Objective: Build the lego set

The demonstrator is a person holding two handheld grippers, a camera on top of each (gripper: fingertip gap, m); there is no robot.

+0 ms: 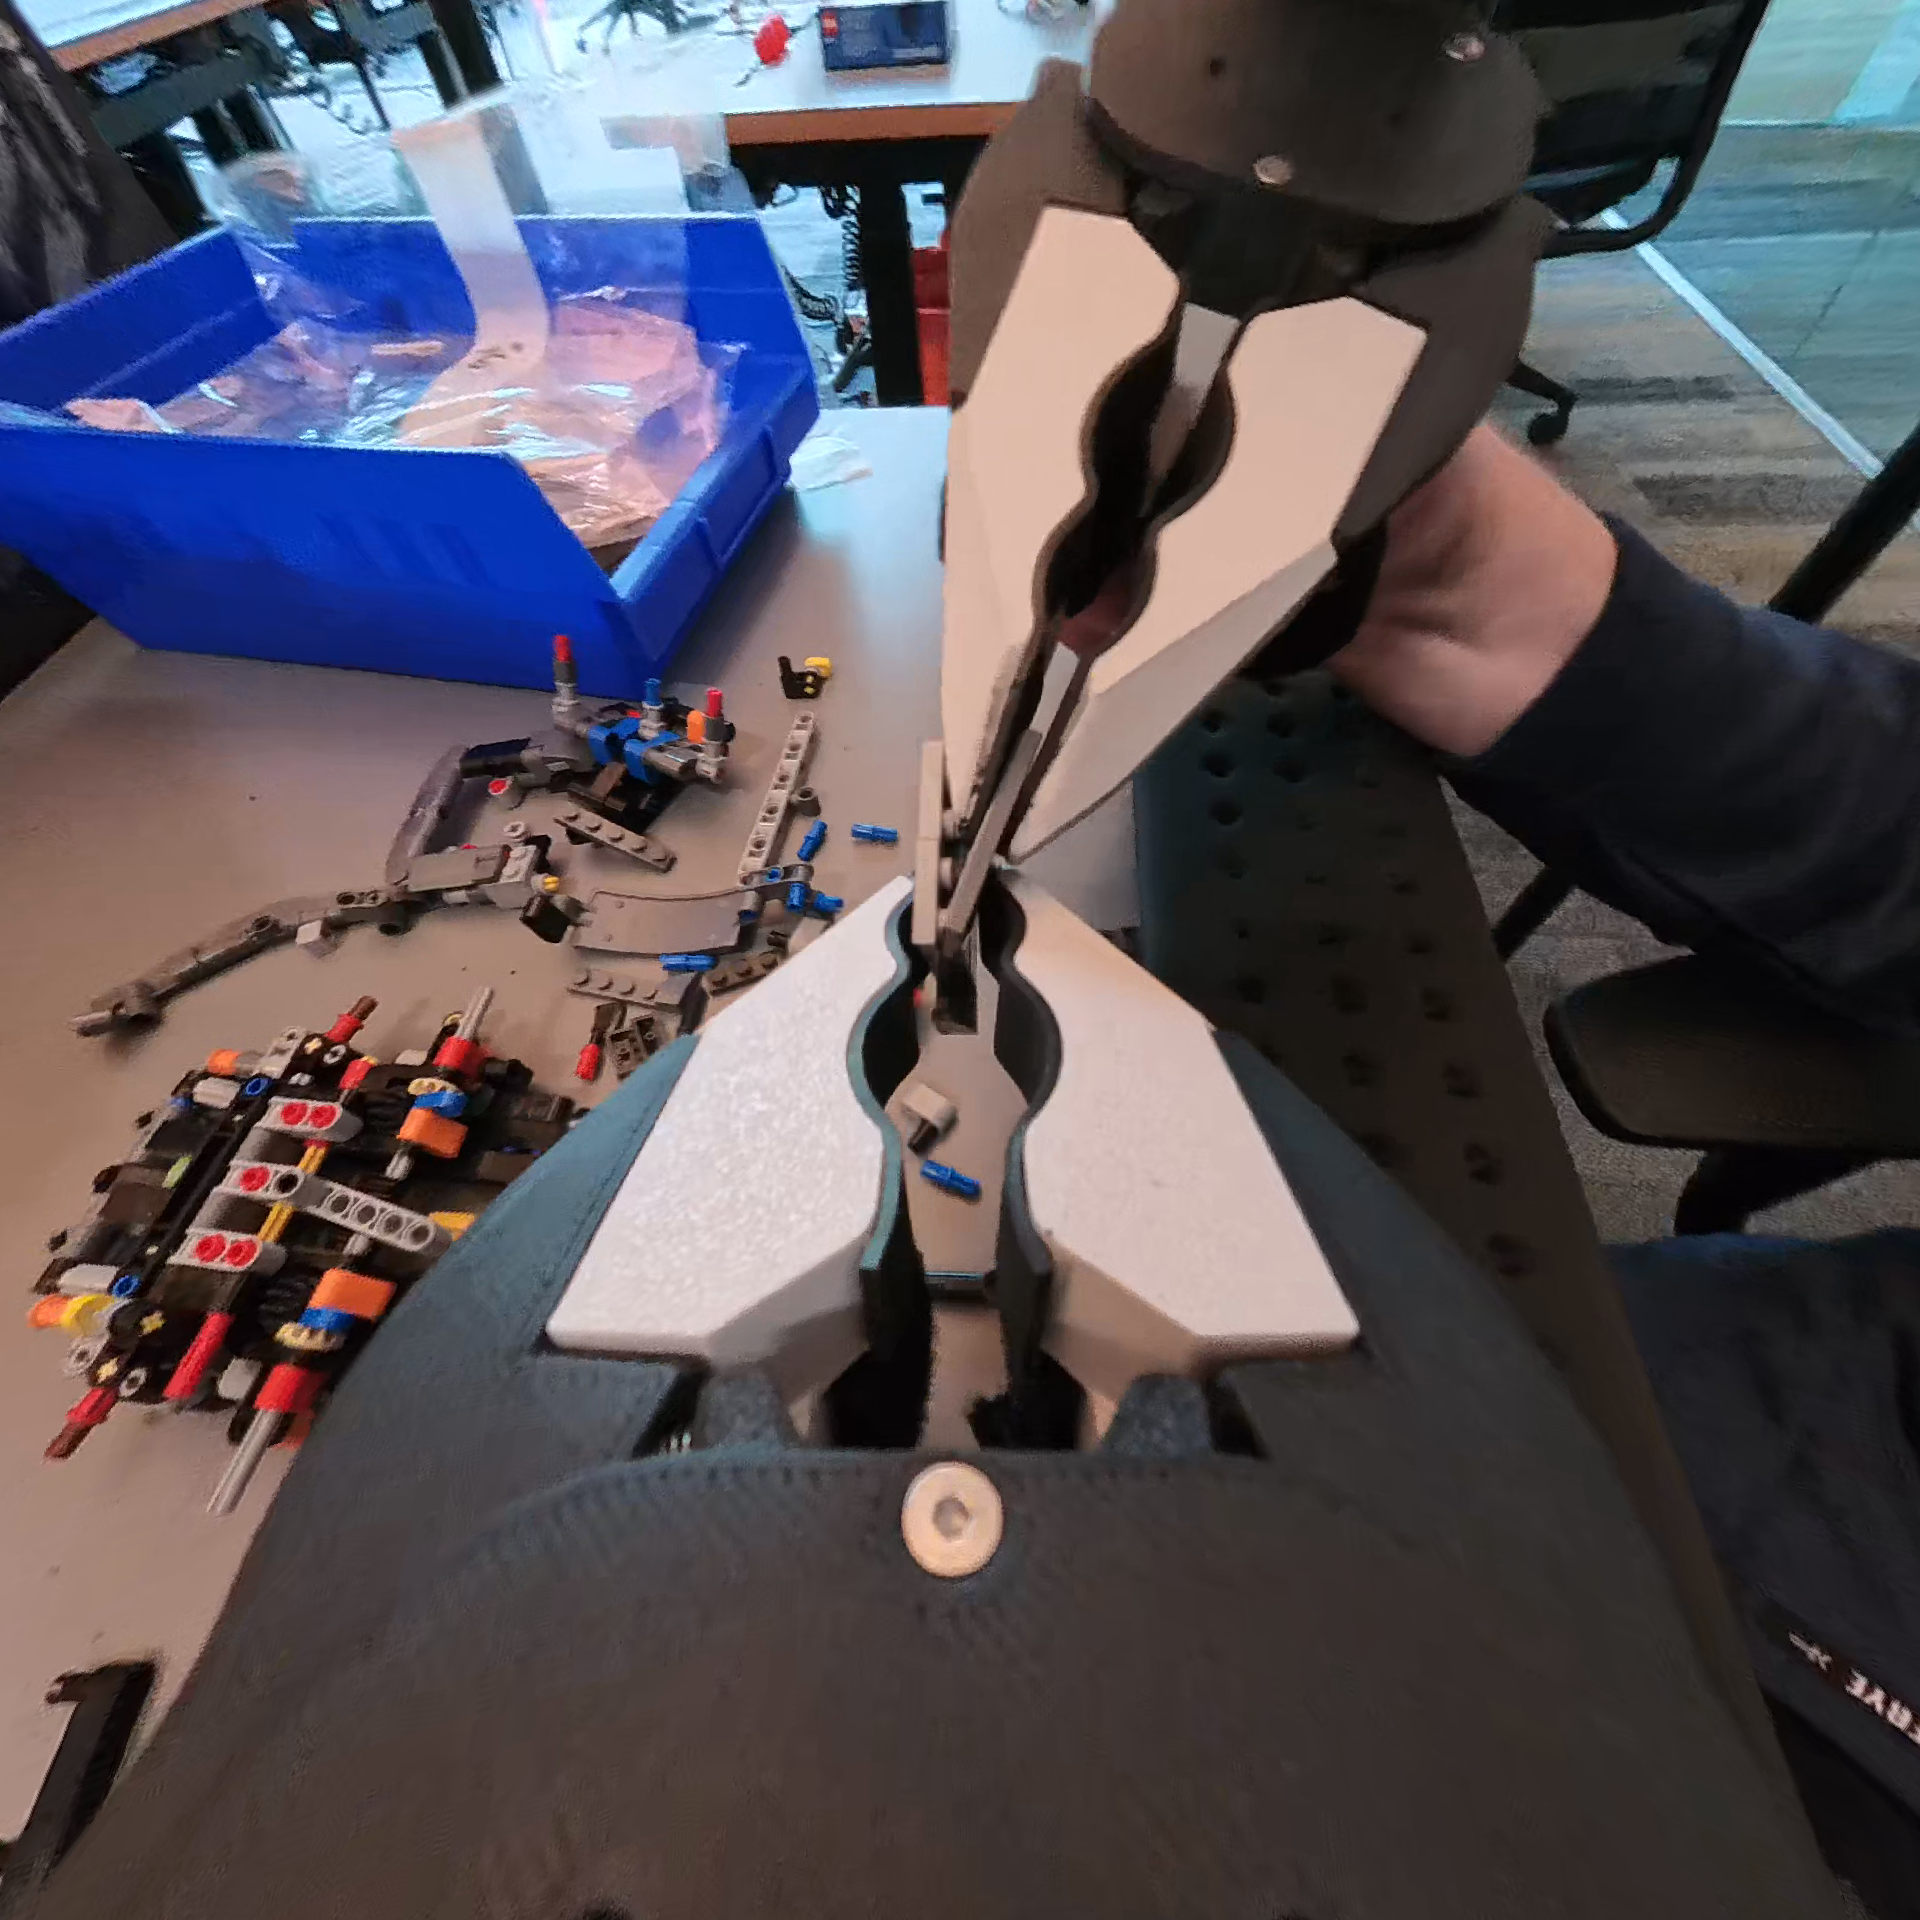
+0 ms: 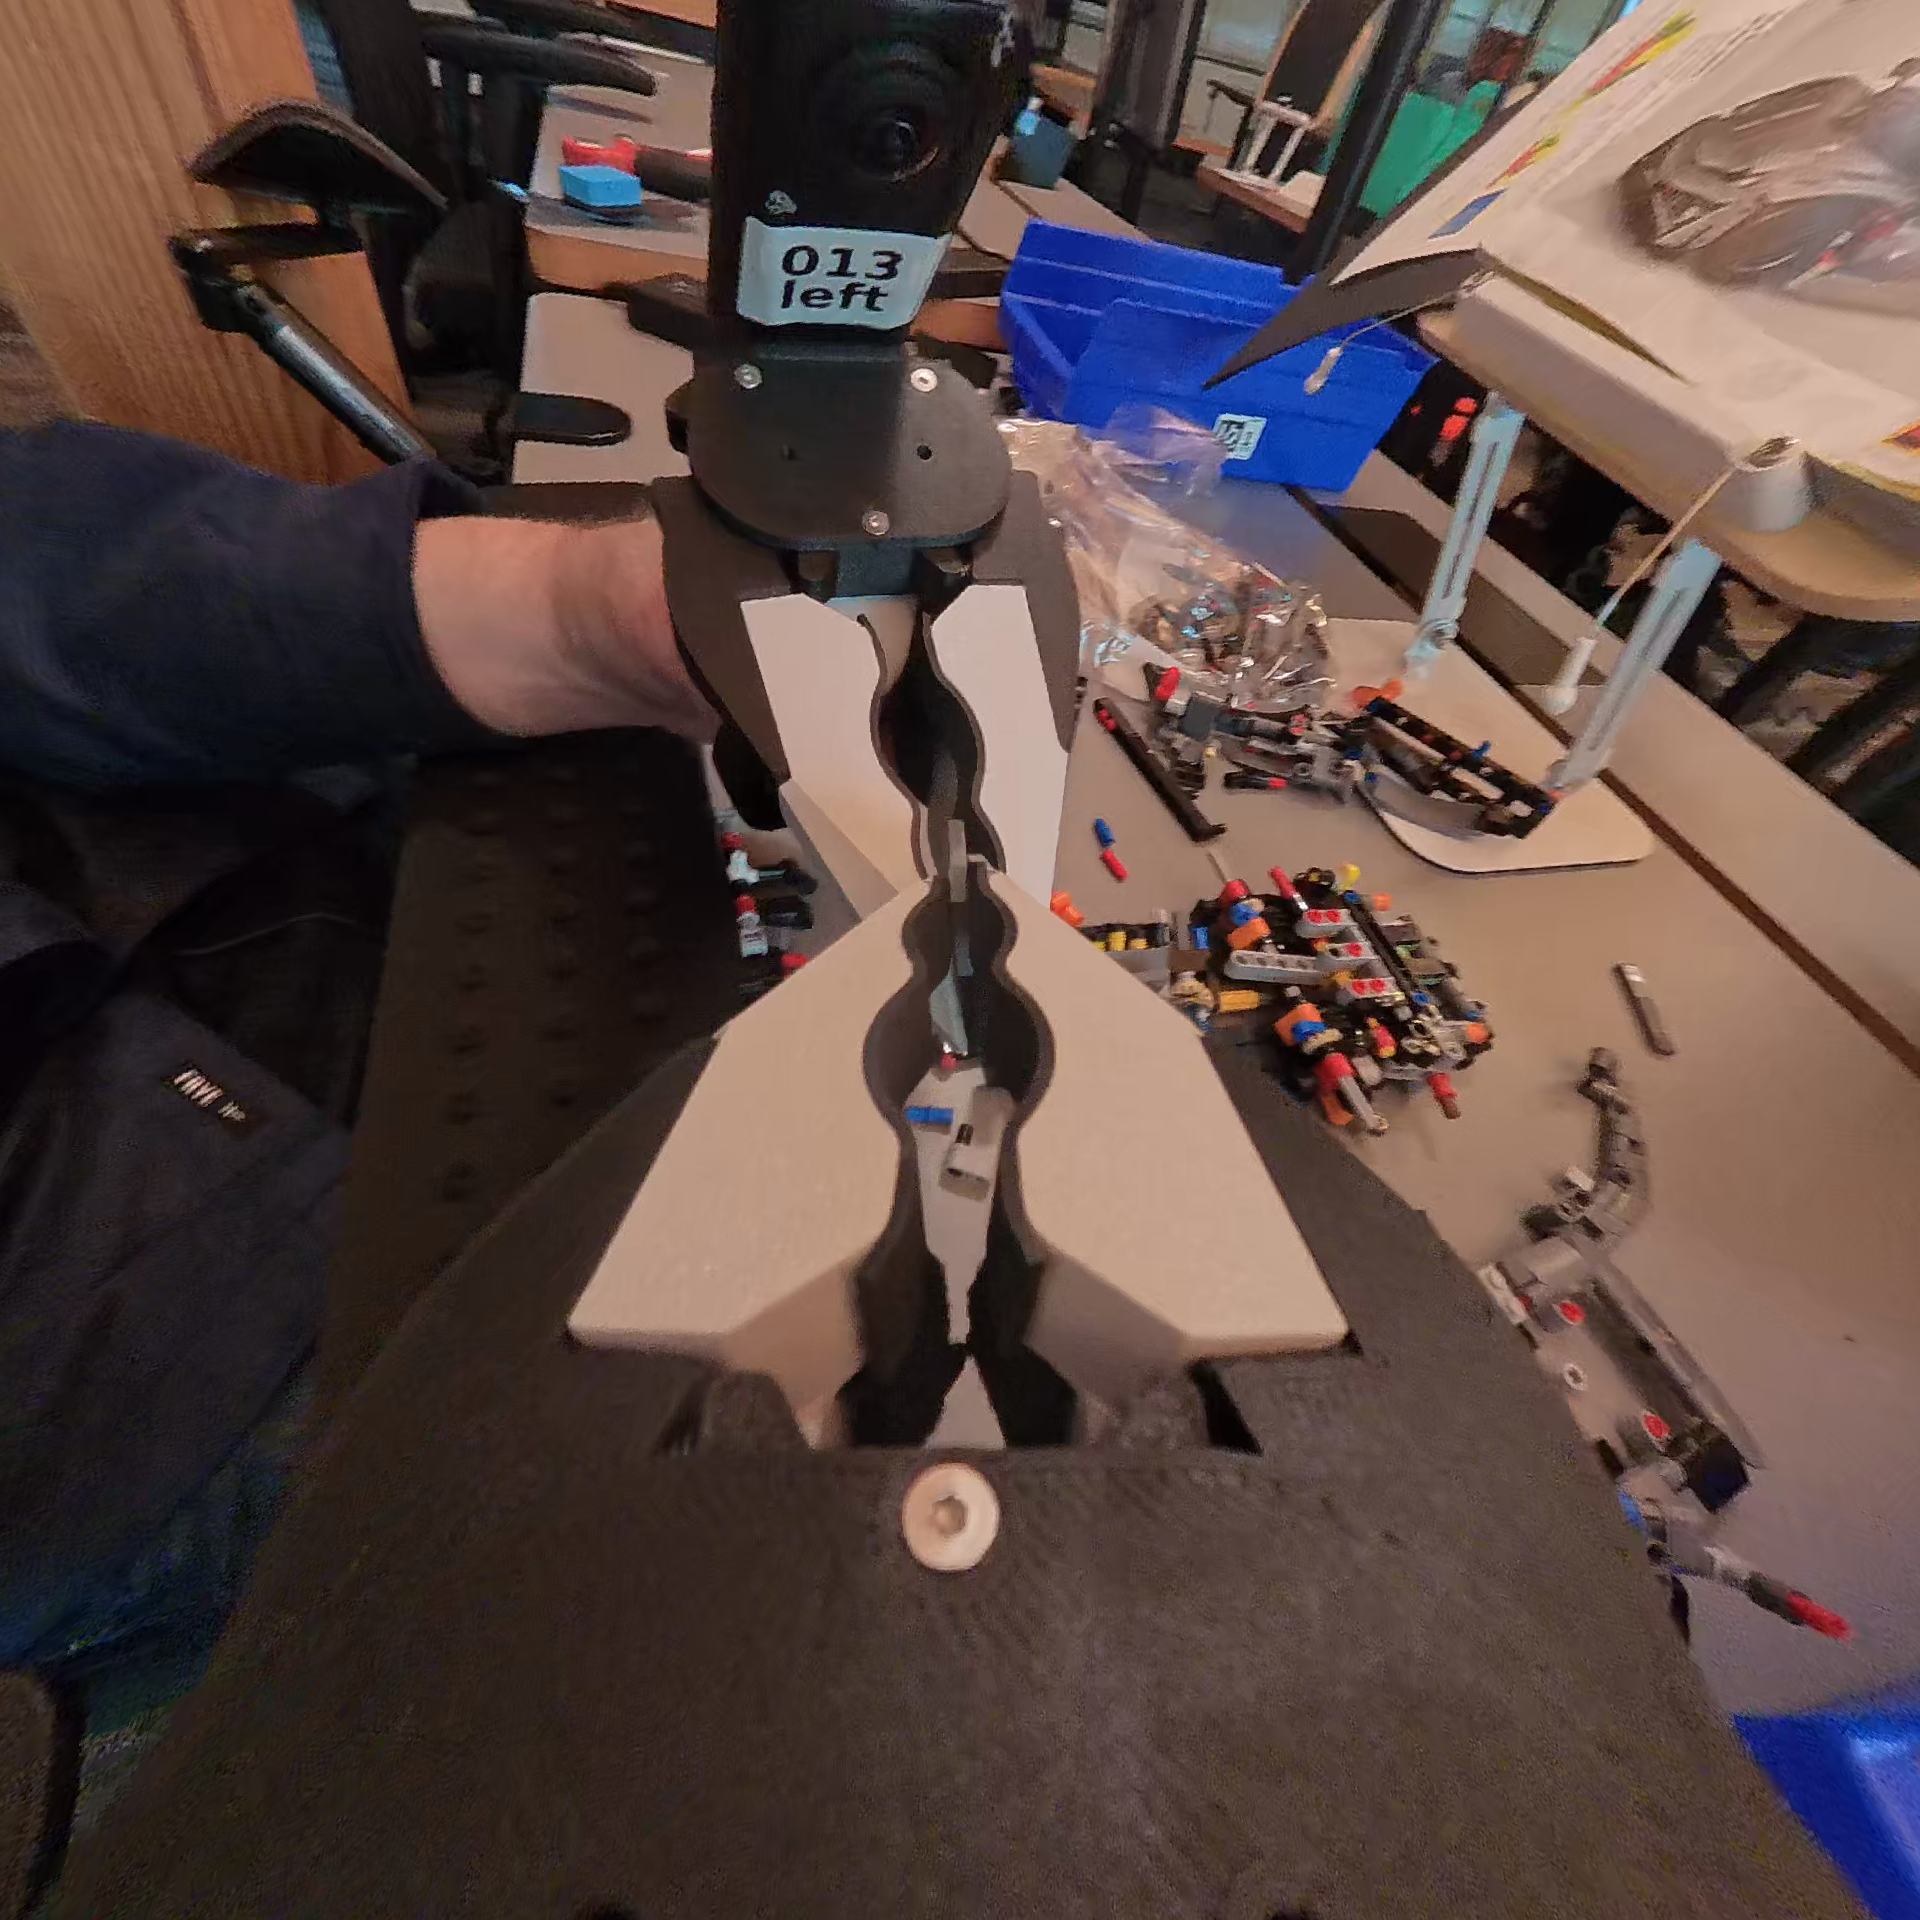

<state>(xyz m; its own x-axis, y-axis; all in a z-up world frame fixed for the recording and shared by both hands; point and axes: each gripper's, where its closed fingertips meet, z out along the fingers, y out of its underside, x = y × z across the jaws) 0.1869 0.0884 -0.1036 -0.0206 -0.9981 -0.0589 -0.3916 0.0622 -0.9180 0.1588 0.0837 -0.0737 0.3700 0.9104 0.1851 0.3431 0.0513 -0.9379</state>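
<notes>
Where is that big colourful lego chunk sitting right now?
The lego chunk lies on the grey table, low on the left in the left wrist view, in front of the blue bin. In the right wrist view it sits right of centre.

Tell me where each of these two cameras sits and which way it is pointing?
Left wrist view: sits on the left gripper, facing the right gripper and blue bin; a hand and sleeve show.
Right wrist view: sits on the right gripper, facing the left gripper; a hand and sleeve show.
Shared: the colourful lego assembly and table.
</notes>
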